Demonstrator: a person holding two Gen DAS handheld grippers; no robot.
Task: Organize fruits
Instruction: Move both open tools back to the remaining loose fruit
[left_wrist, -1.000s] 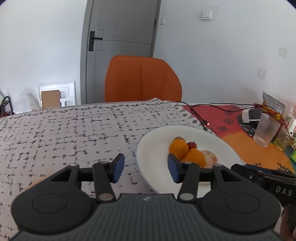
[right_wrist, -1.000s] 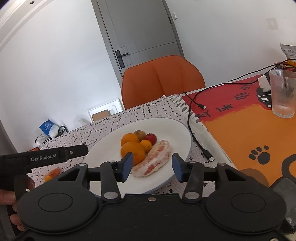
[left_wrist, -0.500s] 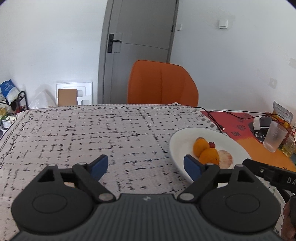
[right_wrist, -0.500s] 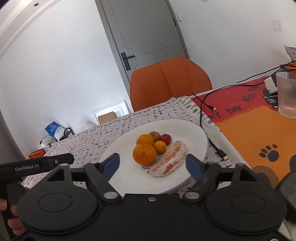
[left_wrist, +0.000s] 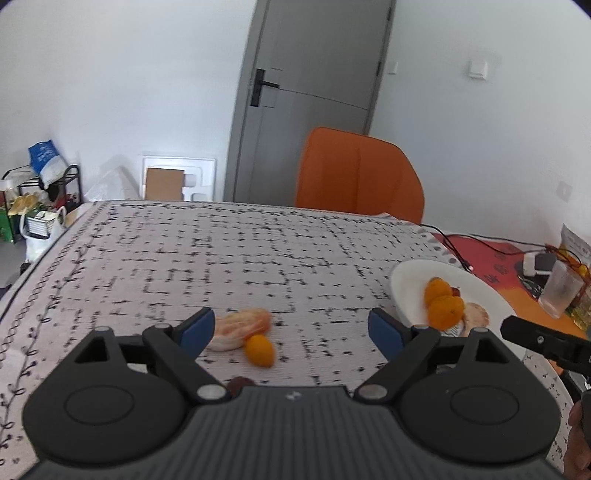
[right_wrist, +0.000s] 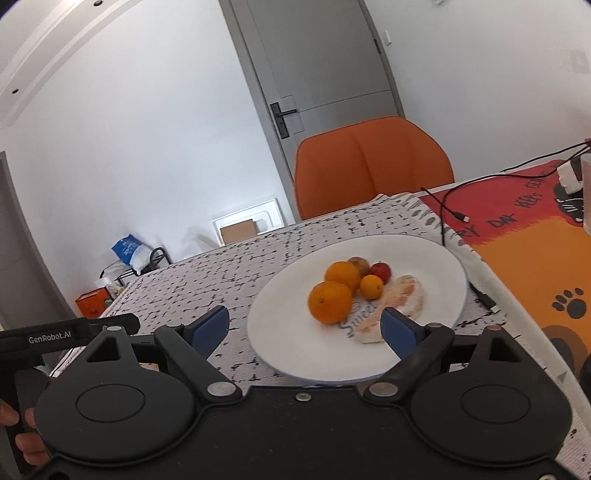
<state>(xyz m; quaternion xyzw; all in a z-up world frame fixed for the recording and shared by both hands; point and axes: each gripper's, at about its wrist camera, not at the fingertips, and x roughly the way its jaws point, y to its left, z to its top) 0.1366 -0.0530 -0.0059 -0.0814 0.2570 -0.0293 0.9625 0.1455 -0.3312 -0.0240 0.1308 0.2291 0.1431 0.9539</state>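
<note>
A white plate (right_wrist: 424, 254) holds two oranges (right_wrist: 330, 302), a small orange fruit (right_wrist: 371, 286), a red fruit (right_wrist: 381, 271), a brownish fruit (right_wrist: 359, 263) and a pomelo piece (right_wrist: 404, 298). The plate also shows in the left wrist view (left_wrist: 410, 280) at right. On the tablecloth, a second pomelo piece (left_wrist: 242, 326), a small orange fruit (left_wrist: 259, 350) and a dark fruit (left_wrist: 238, 384) lie near my left gripper (left_wrist: 291, 328), which is open and empty above them. My right gripper (right_wrist: 304, 325) is open and empty at the plate's near edge.
An orange chair (left_wrist: 358, 177) stands behind the table. A cable (right_wrist: 450, 212) runs past the plate's right side onto a red and orange mat (right_wrist: 535, 236). A glass (left_wrist: 559, 291) stands at far right. The left gripper's handle (right_wrist: 66, 332) shows at left.
Both grippers have opened wide. The left gripper has swung left and pulled back, bringing the loose fruits on the cloth into view. The right gripper has drawn back slightly from the plate.
</note>
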